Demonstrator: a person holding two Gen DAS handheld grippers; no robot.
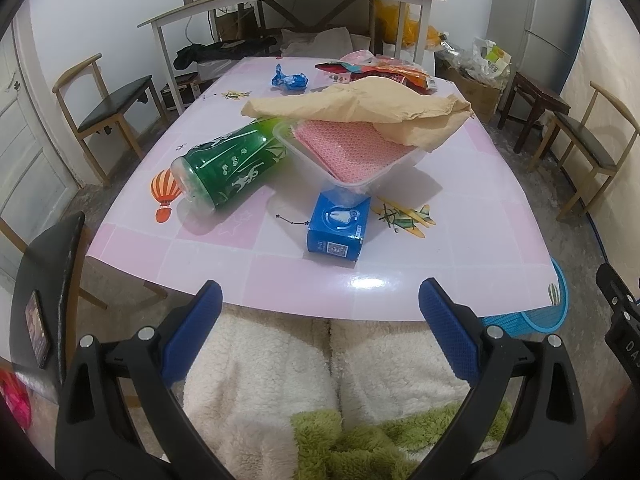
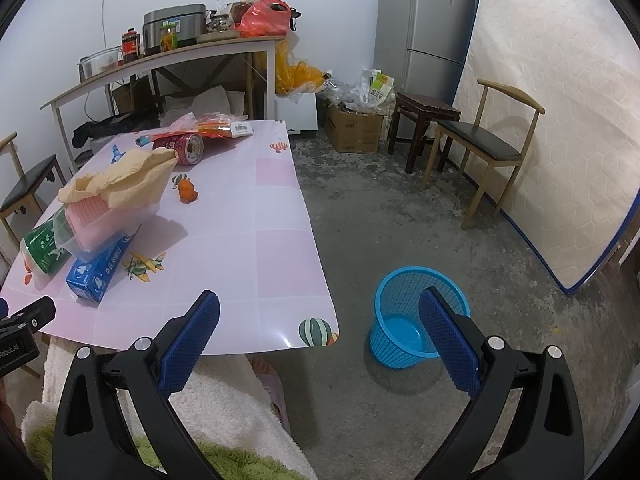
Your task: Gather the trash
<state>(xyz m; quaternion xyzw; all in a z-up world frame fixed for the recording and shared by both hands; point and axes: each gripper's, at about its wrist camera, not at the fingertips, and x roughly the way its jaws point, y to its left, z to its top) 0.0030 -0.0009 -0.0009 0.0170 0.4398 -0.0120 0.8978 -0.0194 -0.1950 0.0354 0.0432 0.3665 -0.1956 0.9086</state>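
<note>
While the person sits at the near edge of the desk [image 1: 280, 276], the left tool [image 1: 320, 328] hangs over a lap covered in white fleece, its two blue pads spread wide apart, holding nothing and touching nothing. Taking the clear plastic tray [image 1: 352, 160] as the marker in this left view: it lies tilted, one corner propped on a blue box [image 1: 338, 228] just in front of it, with a pink patterned sheet inside. A crumpled tan paper [image 1: 360, 108] is draped over the tray's far side. A green bottle [image 1: 228, 164] lies on its side touching the tray's left wall. Beyond the tray sit a blue crumpled wrapper [image 1: 290, 80] and a heap of red and orange packets [image 1: 384, 70]. A blue basket [image 1: 540, 312] peeks out past the desk's right corner.

From the right view, the right tool [image 2: 320, 332] is likewise gaping wide and empty, hovering between the desk's near right corner and the floor. The tray [image 2: 104, 224] shows at far left, again resting on the blue box [image 2: 100, 272], the green bottle [image 2: 42, 252] to its left and the tan paper [image 2: 124, 180] over it. Beyond the tray lies a red can [image 2: 184, 148] on its side, with the packets [image 2: 208, 124] behind that. Well to the tray's right, on the concrete floor, stands the blue basket [image 2: 404, 320], upright; the tool's right pad overlaps its rim in the view.
</note>
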